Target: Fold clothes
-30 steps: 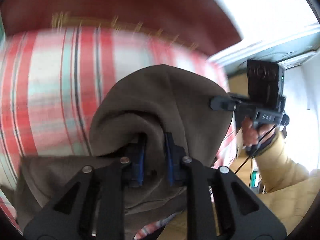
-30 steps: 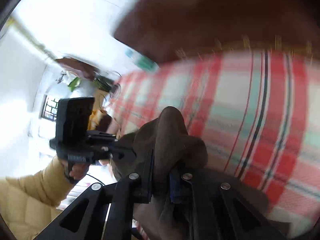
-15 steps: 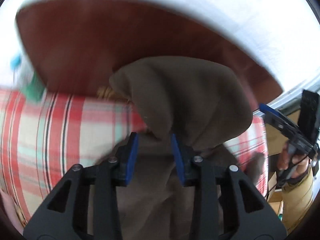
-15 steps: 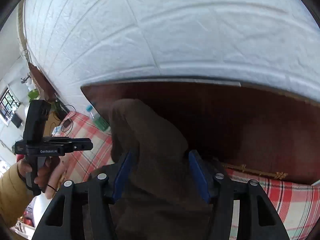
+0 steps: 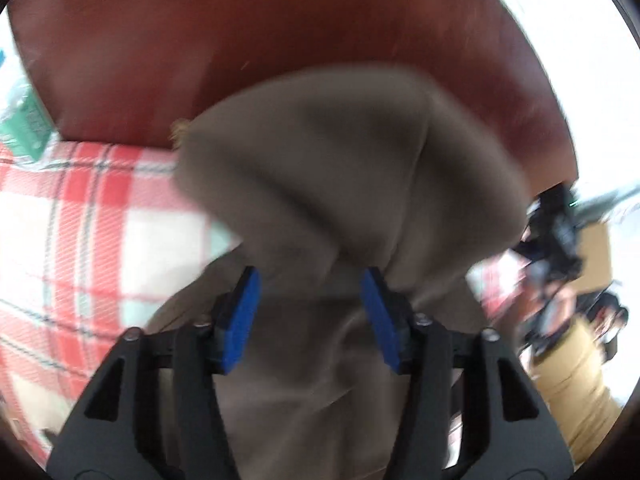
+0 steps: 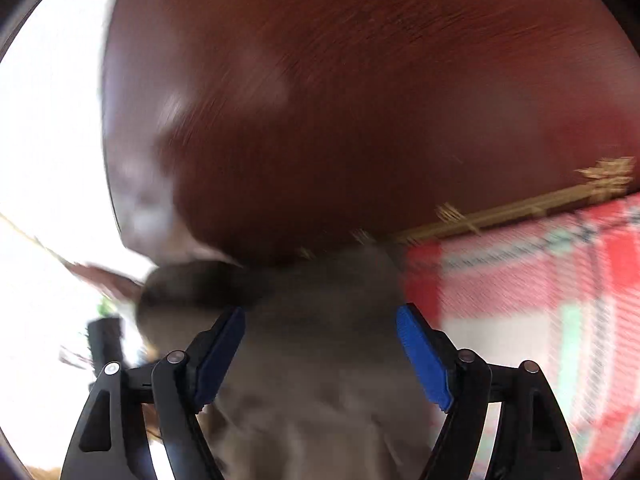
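A brown garment [image 5: 340,168] is bunched up in front of my left gripper [image 5: 310,312], and a fold of it runs back between the blue pads [image 5: 240,312]. Those jaws are opening and the cloth hangs loose between them. In the right wrist view the same brown garment [image 6: 320,400] lies between the wide-apart pads [image 6: 420,352] of my right gripper [image 6: 320,344]. Its jaws are opening too, and the pads do not press the cloth. Both views are blurred by motion.
A red, white and green plaid blanket [image 5: 80,220] [image 6: 540,280] covers the bed under the garment. A dark red-brown headboard [image 5: 280,32] [image 6: 360,100] rises close behind it. A green packet [image 5: 24,120] lies at far left. A tan sleeve [image 5: 572,380] shows at right.
Both grippers went from shut on the brown garment to wide apart. Both swung toward the headboard and dropped toward the blanket, the garment sinking with them.
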### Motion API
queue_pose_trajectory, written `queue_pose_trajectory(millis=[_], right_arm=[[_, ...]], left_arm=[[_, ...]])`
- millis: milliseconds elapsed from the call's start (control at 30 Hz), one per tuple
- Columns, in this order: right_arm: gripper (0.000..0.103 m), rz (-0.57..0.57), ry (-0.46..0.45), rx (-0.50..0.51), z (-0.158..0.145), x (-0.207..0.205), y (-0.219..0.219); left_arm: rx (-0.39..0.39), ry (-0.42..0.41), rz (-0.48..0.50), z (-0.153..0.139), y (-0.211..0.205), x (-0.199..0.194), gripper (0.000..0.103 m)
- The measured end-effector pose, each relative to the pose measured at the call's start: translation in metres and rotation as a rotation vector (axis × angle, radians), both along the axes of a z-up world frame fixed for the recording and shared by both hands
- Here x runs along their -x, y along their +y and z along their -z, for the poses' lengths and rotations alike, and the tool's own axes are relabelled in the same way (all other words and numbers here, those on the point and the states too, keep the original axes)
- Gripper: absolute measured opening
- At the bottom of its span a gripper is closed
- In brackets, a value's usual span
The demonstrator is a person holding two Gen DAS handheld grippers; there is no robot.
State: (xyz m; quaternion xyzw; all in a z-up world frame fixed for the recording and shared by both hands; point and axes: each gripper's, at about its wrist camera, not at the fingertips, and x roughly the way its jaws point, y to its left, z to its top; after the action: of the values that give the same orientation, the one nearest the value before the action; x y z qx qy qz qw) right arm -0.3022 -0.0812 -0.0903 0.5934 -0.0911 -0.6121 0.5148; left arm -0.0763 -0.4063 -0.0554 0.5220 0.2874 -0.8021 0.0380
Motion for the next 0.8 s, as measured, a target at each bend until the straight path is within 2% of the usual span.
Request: queue_pose_trajectory(millis=[100,167,200,233,300,333,467,500,533,567,633,667,800], right_arm=[[0.084,-0.077,-0.059,-0.005,0.016,0.003,-0.029],[0.058,-0.197,-0.021,0.013,0.014,-0.013,-0.043],[0.022,-0.262,0.004,0.025,0.012,-0.022,-0.048],[0.014,-0.314,0.037,0.031,0.005,-0.029,-0.051],[0.010,-0.378,0.100,0.083,-0.018,-0.039,-0.045],[0.009,-0.376,0.107,0.130,-0.030,-0.039,-0.037],[0.009,-0.299,0.118,0.365,-0.084,-0.027,0.013],[0.009,-0.277,0.132,0.387,-0.086,-0.024,0.024],[0.011,-0.254,0.153,0.391,-0.080,-0.021,0.029],[0.015,-0.244,0.181,0.367,-0.075,-0.020,0.031],[0.076,-0.268,0.225,0.235,-0.054,-0.023,0.020],[0.083,-0.298,0.242,0.175,-0.040,-0.028,0.010],[0.084,-0.454,0.346,-0.048,0.016,-0.057,-0.031]], left_arm=[[0.004,-0.010,0.038,0.003,0.011,0.023,0.065],[-0.008,-0.033,0.085,0.010,0.022,0.034,0.064],[-0.006,-0.020,0.101,0.007,0.027,0.035,0.059],[-0.004,-0.007,0.117,0.004,0.031,0.036,0.056],[-0.017,0.027,0.130,-0.005,0.036,0.039,0.054],[-0.032,0.048,0.128,-0.011,0.036,0.039,0.054],[-0.129,0.148,0.101,-0.035,0.028,0.038,0.054],[-0.134,0.171,0.109,-0.040,0.028,0.036,0.054],[-0.139,0.193,0.117,-0.045,0.028,0.035,0.054],[-0.111,0.184,0.120,-0.048,0.030,0.035,0.054],[-0.087,0.166,0.136,-0.049,0.036,0.035,0.054],[-0.082,0.146,0.150,-0.046,0.040,0.036,0.054],[-0.056,0.073,0.196,-0.034,0.053,0.040,0.058]])
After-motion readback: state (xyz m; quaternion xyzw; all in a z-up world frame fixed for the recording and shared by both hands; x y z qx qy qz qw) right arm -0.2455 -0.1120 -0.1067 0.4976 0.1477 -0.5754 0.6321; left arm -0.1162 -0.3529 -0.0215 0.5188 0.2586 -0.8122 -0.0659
